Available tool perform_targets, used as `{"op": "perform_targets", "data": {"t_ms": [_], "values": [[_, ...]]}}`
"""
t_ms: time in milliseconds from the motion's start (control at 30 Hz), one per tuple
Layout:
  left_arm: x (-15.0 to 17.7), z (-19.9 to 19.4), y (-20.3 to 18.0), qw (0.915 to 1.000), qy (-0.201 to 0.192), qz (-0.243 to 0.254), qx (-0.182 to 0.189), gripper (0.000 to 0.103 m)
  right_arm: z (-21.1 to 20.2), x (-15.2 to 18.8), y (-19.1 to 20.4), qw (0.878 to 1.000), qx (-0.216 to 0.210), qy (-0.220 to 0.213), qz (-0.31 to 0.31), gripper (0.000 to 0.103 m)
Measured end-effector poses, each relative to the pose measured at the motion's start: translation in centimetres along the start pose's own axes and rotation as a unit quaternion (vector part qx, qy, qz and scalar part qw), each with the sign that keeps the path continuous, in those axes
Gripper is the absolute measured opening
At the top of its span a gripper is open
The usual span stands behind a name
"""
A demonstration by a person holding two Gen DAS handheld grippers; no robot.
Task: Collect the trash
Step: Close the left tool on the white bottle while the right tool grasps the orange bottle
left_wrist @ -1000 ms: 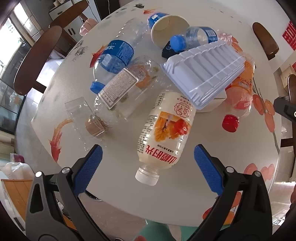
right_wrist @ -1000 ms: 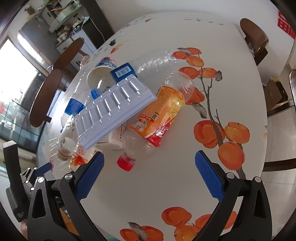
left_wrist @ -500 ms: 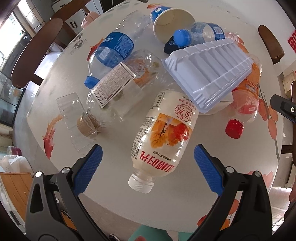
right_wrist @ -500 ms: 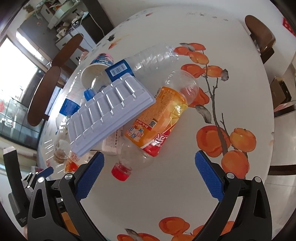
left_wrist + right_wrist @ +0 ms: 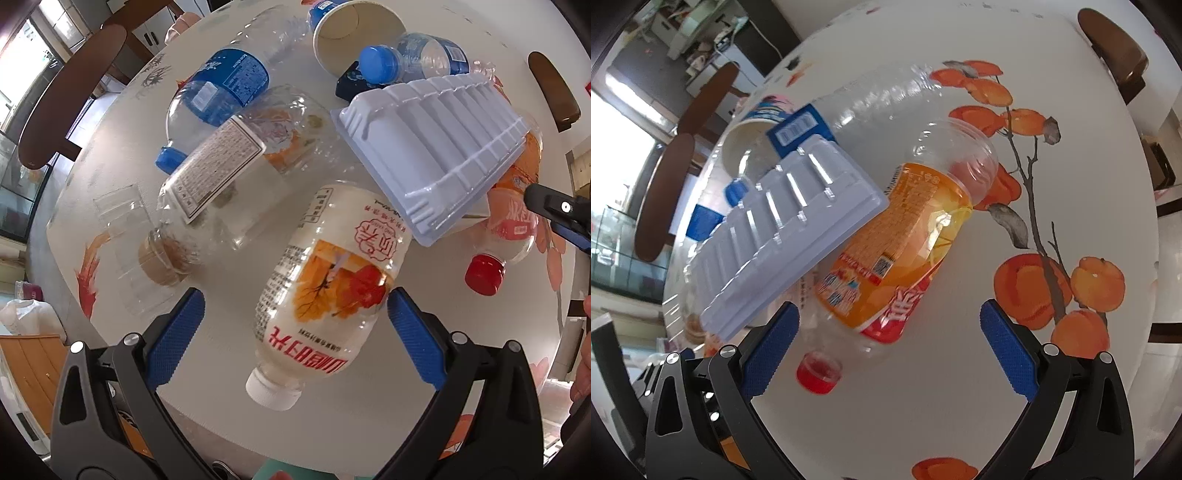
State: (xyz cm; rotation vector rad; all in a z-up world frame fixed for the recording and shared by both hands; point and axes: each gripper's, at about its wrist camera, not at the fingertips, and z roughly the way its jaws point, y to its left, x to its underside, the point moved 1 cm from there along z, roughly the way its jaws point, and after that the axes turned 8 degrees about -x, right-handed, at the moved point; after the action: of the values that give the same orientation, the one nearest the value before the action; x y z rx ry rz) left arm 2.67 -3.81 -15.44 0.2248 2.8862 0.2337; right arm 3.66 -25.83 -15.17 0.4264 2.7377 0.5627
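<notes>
A pile of trash lies on a round table (image 5: 229,387). In the left wrist view my left gripper (image 5: 293,339) is open, its jaws on either side of a white-capped bottle (image 5: 325,295) with an orange leaf label. In the right wrist view my right gripper (image 5: 888,339) is open around the lower end of an orange-labelled bottle (image 5: 901,251) with a red cap (image 5: 818,373). A white plastic tray (image 5: 783,240) lies upside down across the pile; it also shows in the left wrist view (image 5: 436,155).
Further back lie a clear jar with a brown lid (image 5: 236,192), a blue-labelled bottle (image 5: 218,99), a paper cup (image 5: 354,33) and a blue-capped bottle (image 5: 417,62). Dark wooden chairs (image 5: 70,92) ring the table. The table's near edge is just under my left gripper.
Both grippers have moved forward and down toward the pile. The white-capped bottle now sits between my left jaws and the orange bottle's lower end between my right jaws.
</notes>
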Motion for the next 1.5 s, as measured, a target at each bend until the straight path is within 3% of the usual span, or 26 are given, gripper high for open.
{"op": "perform_targets", "data": {"t_ms": [500, 733, 833, 900, 1267, 1500], "values": [[-0.5, 1.0, -0.5, 0.9996, 0.013, -0.018, 0.016, 0.095, 2.7, -1.4, 0.1, 1.0, 0.008, 0.021, 0.021, 0.097], [0.0, 1.6, -1.3, 0.9989, 0.031, -0.02, 0.027, 0.079, 3.8, -1.5, 0.2, 0.999, -0.001, 0.043, 0.022, 0.096], [0.4, 1.6, -1.5, 0.9988, 0.032, -0.022, 0.031, 0.078, 3.6, -1.4, 0.3, 0.999, -0.017, 0.043, 0.02, 0.086], [0.6, 1.6, -1.3, 0.9987, 0.03, -0.023, 0.034, 0.078, 3.4, -1.4, 0.3, 0.998, -0.035, 0.048, 0.022, 0.072], [2.3, 1.1, -0.5, 0.9984, 0.025, -0.024, 0.045, 0.074, 1.7, 0.3, -0.9, 0.997, -0.031, 0.066, 0.02, 0.068], [3.6, 2.7, -0.3, 0.9979, 0.041, -0.018, 0.046, 0.065, 0.8, 2.0, -2.0, 0.997, -0.022, 0.077, 0.016, 0.068]]}}
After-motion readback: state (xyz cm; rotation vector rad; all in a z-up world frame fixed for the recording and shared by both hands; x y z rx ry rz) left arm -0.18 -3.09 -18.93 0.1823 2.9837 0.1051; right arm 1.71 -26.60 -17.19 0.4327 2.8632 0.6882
